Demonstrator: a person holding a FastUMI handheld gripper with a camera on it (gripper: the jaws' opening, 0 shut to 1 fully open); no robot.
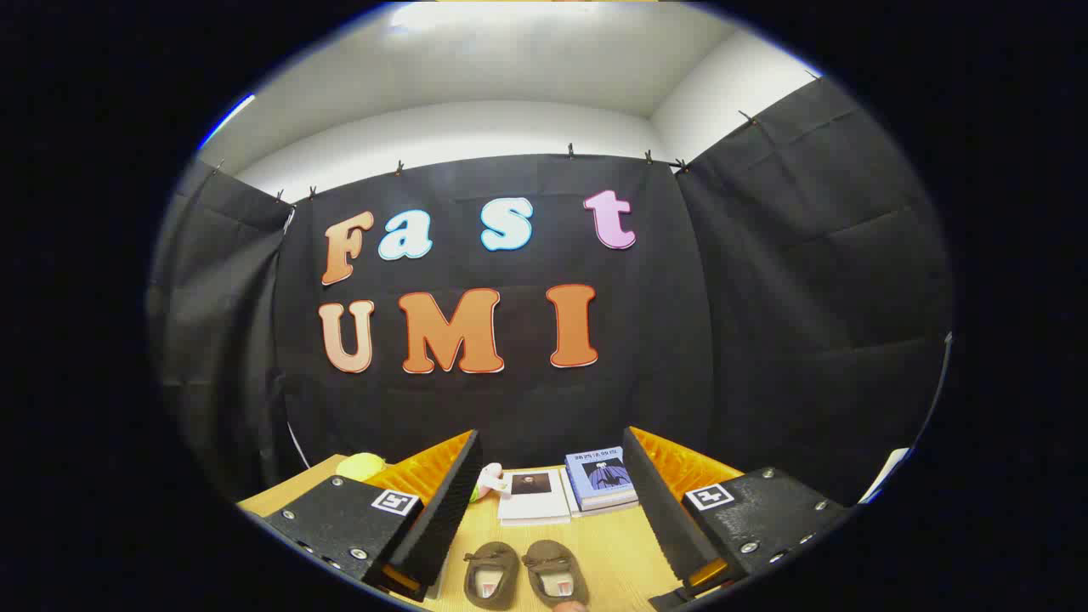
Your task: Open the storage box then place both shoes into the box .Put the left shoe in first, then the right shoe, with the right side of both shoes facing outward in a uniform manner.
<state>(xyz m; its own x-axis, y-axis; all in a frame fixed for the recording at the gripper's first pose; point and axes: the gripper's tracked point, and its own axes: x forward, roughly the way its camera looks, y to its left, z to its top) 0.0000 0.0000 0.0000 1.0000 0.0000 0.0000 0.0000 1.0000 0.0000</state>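
Observation:
Two small brown shoes stand side by side on the wooden table, the left one [490,574] and the right one [554,572], with their toes pointing away from me. My gripper [552,459] is open, held above the table, and the shoes lie low between its two fingers, nearer to me than the tips. Nothing is held between the fingers. At the heel of the right shoe a fingertip of a person [568,606] shows.
Beyond the shoes, a white book [534,495] and a blue book [601,478] lie at the back of the table [612,544]. A yellow-green ball [361,466] and a small pink-white toy [489,480] sit by the left finger.

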